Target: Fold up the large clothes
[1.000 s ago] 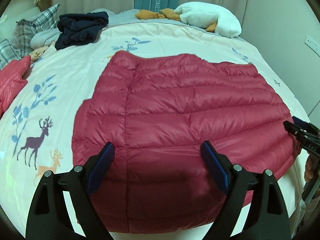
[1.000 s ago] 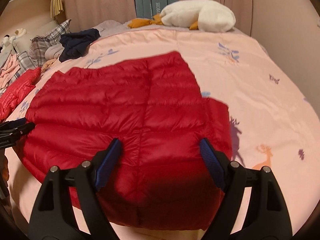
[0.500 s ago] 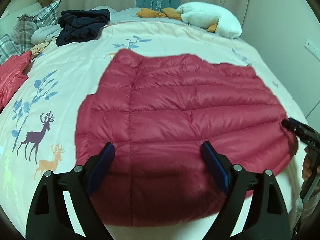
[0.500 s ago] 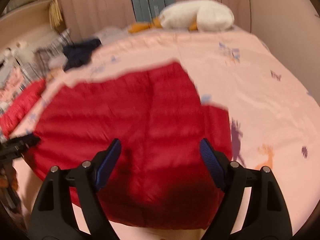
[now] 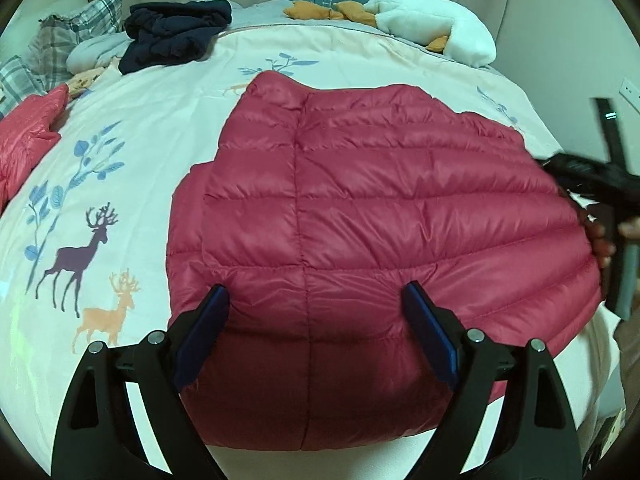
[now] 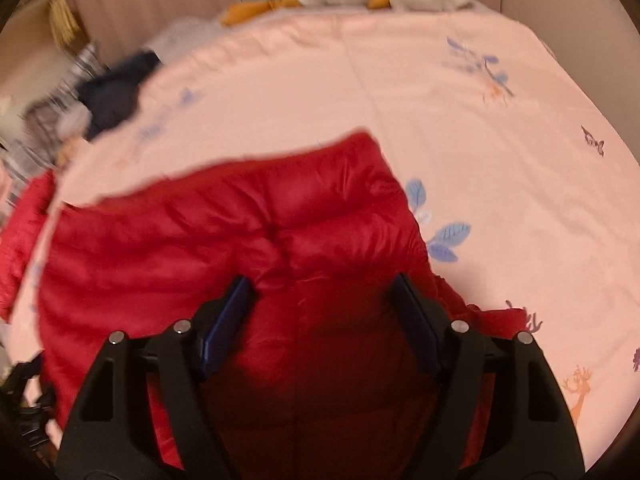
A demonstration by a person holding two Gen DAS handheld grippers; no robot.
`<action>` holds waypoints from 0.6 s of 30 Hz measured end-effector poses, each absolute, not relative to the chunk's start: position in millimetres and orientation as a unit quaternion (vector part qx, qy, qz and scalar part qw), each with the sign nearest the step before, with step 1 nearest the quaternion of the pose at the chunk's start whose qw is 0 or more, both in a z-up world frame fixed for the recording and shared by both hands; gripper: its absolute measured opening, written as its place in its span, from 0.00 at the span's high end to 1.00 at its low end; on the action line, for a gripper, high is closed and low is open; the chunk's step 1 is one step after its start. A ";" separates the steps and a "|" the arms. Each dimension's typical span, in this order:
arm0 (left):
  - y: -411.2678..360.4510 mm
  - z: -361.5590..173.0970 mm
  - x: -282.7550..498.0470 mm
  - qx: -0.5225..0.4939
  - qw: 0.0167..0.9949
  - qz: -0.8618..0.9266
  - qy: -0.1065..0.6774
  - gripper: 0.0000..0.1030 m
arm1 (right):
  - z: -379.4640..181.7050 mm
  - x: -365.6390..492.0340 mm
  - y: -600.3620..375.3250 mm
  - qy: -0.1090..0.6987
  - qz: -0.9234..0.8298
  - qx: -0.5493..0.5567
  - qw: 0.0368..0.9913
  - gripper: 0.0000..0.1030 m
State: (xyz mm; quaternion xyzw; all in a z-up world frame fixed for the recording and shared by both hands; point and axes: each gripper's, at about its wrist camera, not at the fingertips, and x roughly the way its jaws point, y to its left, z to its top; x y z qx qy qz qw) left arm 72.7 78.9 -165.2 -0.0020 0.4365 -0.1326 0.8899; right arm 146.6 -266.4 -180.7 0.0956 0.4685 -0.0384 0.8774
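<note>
Both grippers, left [image 5: 316,336] and right [image 6: 320,320], hover with jaws wide, gripping nothing, over the red down jacket [image 5: 380,216] spread on the bed [image 5: 160,120]; light, puffy, probably slippery, best pinched at hem.

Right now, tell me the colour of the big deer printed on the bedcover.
Dark purple deer, clearest in the left wrist view.

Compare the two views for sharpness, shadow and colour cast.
Left wrist view: sharp, with the quilted red down jacket shadowed beneath the left gripper. Right wrist view: motion-blurred and warmer-tinted, with a dark shadow under the right gripper.
</note>
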 end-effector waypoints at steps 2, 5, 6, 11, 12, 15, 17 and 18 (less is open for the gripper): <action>79.7 -166.5 74.4 -0.008 0.888 -0.137 0.439 0.13 | -183.7 151.1 -265.8 0.476 -0.041 0.092 0.873 0.26; 80.0 -166.0 75.9 -0.013 0.887 -0.139 0.441 0.13 | -176.5 148.8 -268.8 0.474 -0.040 0.094 0.874 0.26; 81.0 -164.5 75.8 -0.014 0.886 -0.139 0.441 0.13 | -171.0 146.2 -267.8 0.467 -0.037 0.087 0.879 0.26; 104.1 -141.4 81.0 -0.077 0.888 -0.160 0.425 0.13 | -135.0 128.1 -241.1 0.406 0.047 0.033 0.912 0.26; 108.2 -137.6 84.4 -0.091 0.888 -0.162 0.421 0.13 | -130.3 129.2 -235.0 0.401 0.064 0.024 0.914 0.26; 118.0 -127.1 107.6 -0.116 0.886 -0.163 0.417 0.13 | -122.0 138.5 -215.4 0.395 0.111 0.000 0.912 0.26; 116.8 -126.0 126.9 -0.117 0.886 -0.162 0.418 0.13 | -120.1 151.9 -199.2 0.397 0.139 -0.025 0.907 0.26; 115.9 -128.7 136.9 -0.122 0.882 -0.160 0.425 0.13 | -119.1 159.9 -189.5 0.399 0.156 -0.039 0.903 0.27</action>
